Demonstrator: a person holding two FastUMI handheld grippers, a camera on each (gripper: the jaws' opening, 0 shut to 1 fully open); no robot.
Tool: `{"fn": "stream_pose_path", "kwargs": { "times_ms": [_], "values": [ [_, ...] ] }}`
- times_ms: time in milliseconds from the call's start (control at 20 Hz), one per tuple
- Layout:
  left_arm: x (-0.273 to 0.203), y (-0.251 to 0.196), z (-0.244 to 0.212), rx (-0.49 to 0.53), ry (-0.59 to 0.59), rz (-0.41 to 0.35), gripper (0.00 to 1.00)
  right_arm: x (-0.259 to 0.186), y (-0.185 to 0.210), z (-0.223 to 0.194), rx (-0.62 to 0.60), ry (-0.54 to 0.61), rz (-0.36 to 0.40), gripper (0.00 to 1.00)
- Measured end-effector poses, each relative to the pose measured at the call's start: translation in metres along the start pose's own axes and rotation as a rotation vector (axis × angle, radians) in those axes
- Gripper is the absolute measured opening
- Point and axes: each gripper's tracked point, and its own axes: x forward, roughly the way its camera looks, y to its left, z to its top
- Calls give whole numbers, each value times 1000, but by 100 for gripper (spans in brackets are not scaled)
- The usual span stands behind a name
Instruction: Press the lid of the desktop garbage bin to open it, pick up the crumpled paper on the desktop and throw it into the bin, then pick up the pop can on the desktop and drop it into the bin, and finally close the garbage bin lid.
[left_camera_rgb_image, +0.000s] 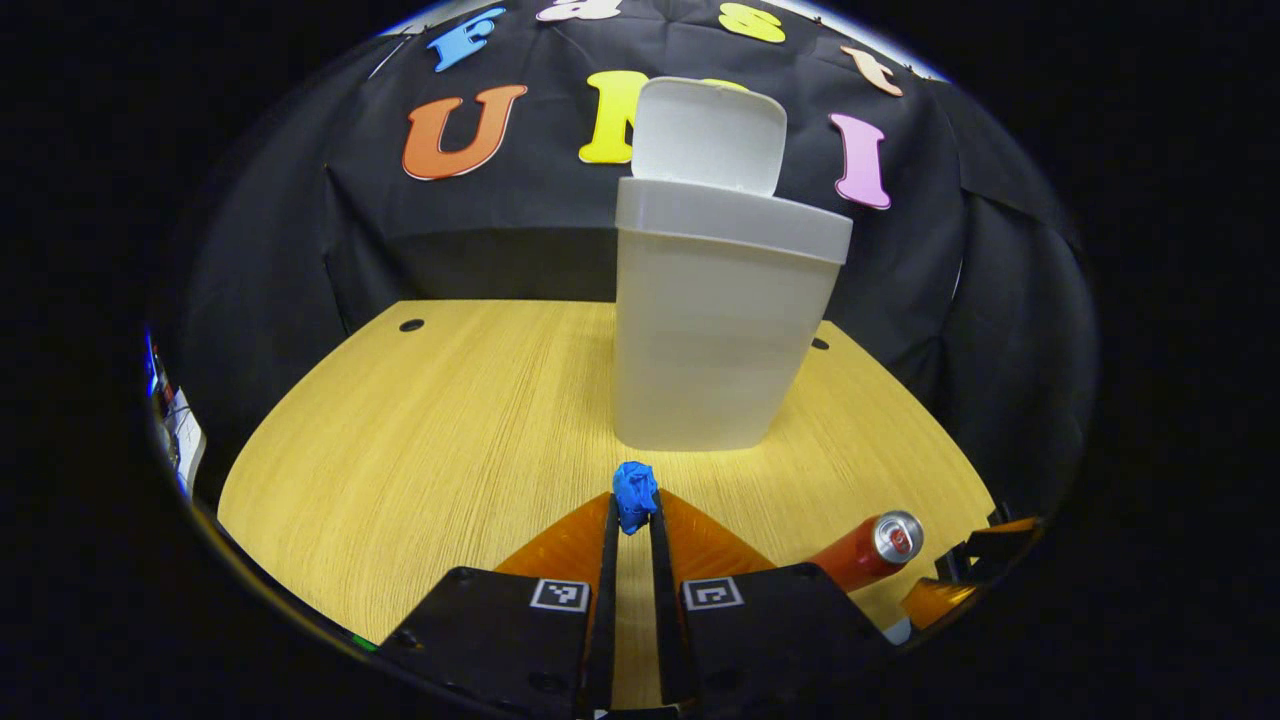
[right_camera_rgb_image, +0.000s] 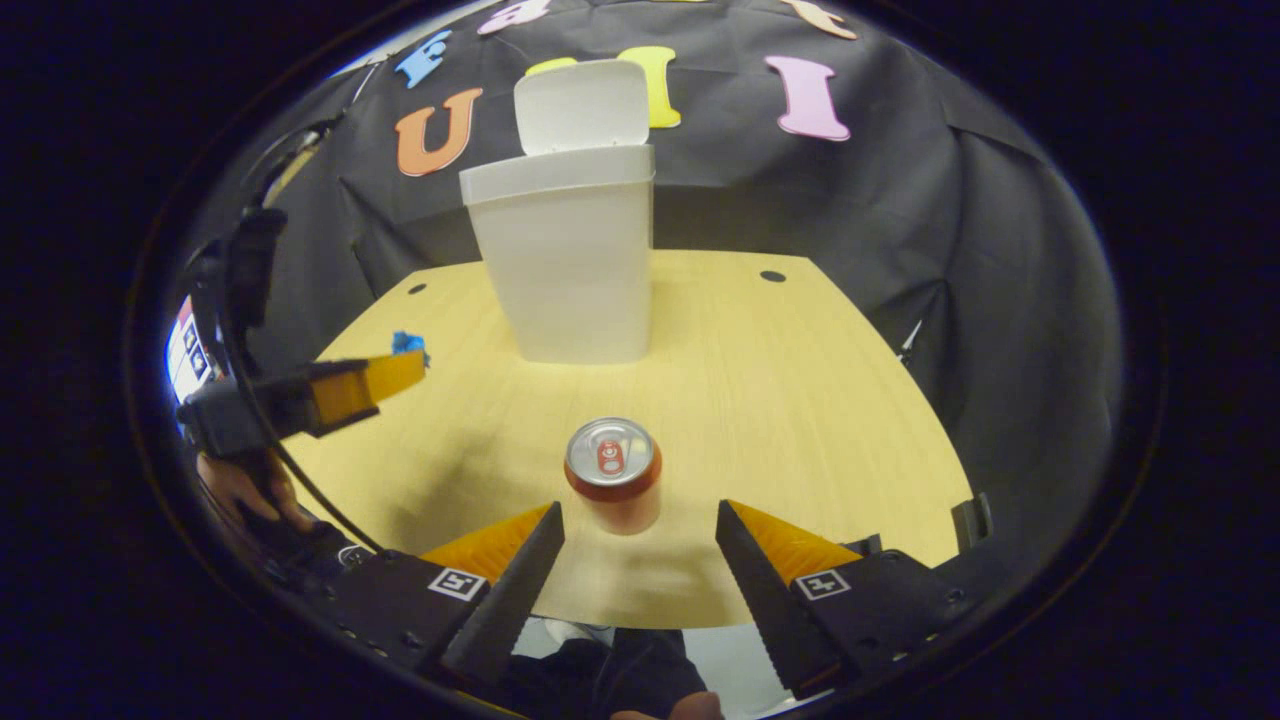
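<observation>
The white bin (left_camera_rgb_image: 715, 330) stands at the back of the wooden table with its lid (left_camera_rgb_image: 708, 135) tipped up open. My left gripper (left_camera_rgb_image: 634, 512) is shut on the blue crumpled paper (left_camera_rgb_image: 634, 494), held just above the table in front of the bin. In the right gripper view the red pop can (right_camera_rgb_image: 613, 487) stands upright just ahead of my open right gripper (right_camera_rgb_image: 640, 525), between and beyond its fingertips, untouched. That view also has the left gripper (right_camera_rgb_image: 395, 370) at the left with the blue paper (right_camera_rgb_image: 408, 343) at its tips, and the bin (right_camera_rgb_image: 565, 260) behind. The can (left_camera_rgb_image: 868, 550) appears at lower right in the left gripper view.
The wooden table (left_camera_rgb_image: 420, 450) has a dark cable hole (left_camera_rgb_image: 411, 325) at its back left and another (right_camera_rgb_image: 772, 275) at its back right. Black cloth walls close in the back and sides. A hand (right_camera_rgb_image: 240, 485) holds the left gripper at the table's left edge.
</observation>
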Motion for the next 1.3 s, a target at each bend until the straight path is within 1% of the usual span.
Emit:
{"fn": "stream_pose_path", "kwargs": {
  "times_ms": [50,100,300,550,800,850,900,950,1000,1150,1200,1300],
  "values": [
    [-10,3,15,4,-42,6,20,10,7,-11,22,40,19,96],
    [-13,3,23,7,-60,8,20,16,8,-16,25,62,21,96],
    [-28,5,42,9,-94,4,20,38,13,-30,53,119,27,96],
    [-52,19,69,4,-141,27,20,72,18,-27,52,141,28,97],
    [-63,29,81,0,-176,59,20,85,21,-24,47,146,18,97],
    [-65,30,80,3,-173,65,20,87,20,-25,29,148,11,94],
    [-66,32,82,5,-170,73,20,89,20,-23,20,143,14,94],
    [-67,33,83,3,-171,77,20,90,20,-22,12,143,12,91],
    [-67,34,85,1,-174,80,20,90,21,-23,11,143,11,80],
    [-68,34,88,-6,-182,85,20,88,20,-20,6,143,16,82],
    [-68,35,88,-7,-182,85,20,87,19,-18,1,140,19,79],
    [-69,39,93,-7,-187,89,20,82,21,-9,0,115,24,79]
  ]
}}
